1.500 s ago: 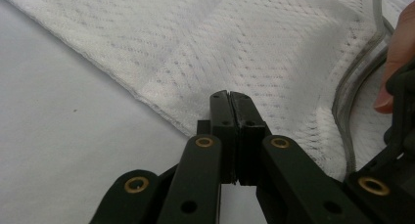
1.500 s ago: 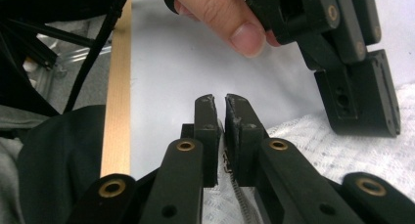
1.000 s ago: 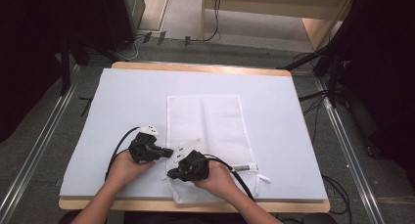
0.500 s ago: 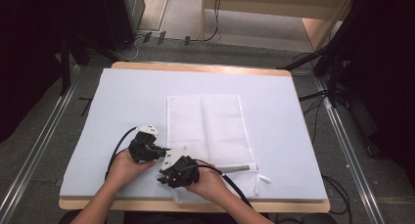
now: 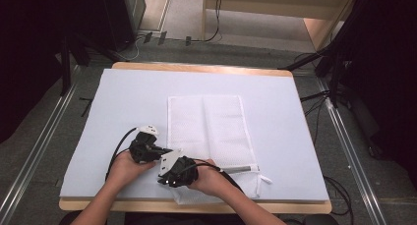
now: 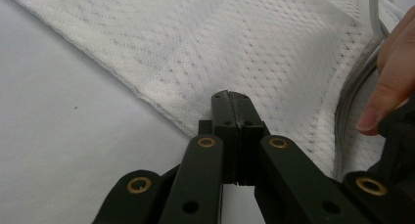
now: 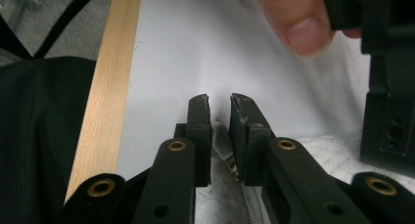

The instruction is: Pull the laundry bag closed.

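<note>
Pale blue mat covers the wooden bench [image 5: 196, 68]; dark floor and cables lie beyond it.

Nearest the person, at the bench's front edge: the near-left corner of the white mesh bag [image 5: 211, 131], where both claws work side by side.

Right claw [image 7: 219, 104]: jaws slightly apart, with a small grey tab, probably the zipper pull [image 7: 221, 142], lying between them low down. The gap is narrow, and I cannot tell whether the pads are actually biting the tab. Zipper teeth [image 7: 242, 197] run back toward the camera from under the jaws. In the high view this claw [image 5: 164, 173] sits at the bag's front corner, just off the bench edge.

Left claw [image 6: 230, 99]: jaws pressed together on the mesh just inside the bag's left edge, pinching the fabric. In the high view it [image 5: 160, 150] lies just behind the right claw, nearly touching it.

Farther out: the bag lies flat, long axis running away from the person toward the far side of the bench, with a fold line down the middle. Its zipper edge runs crosswise along the near end, from the corner at the claws out to the right, where a grey strip [image 5: 243, 169] marks it.

Judgement: the coming move turns on the zipper line. The pull lies directly at the right claw, and the track extends rightward from there, so the right claw is the one to draw across while the left anchors the corner.
</note>
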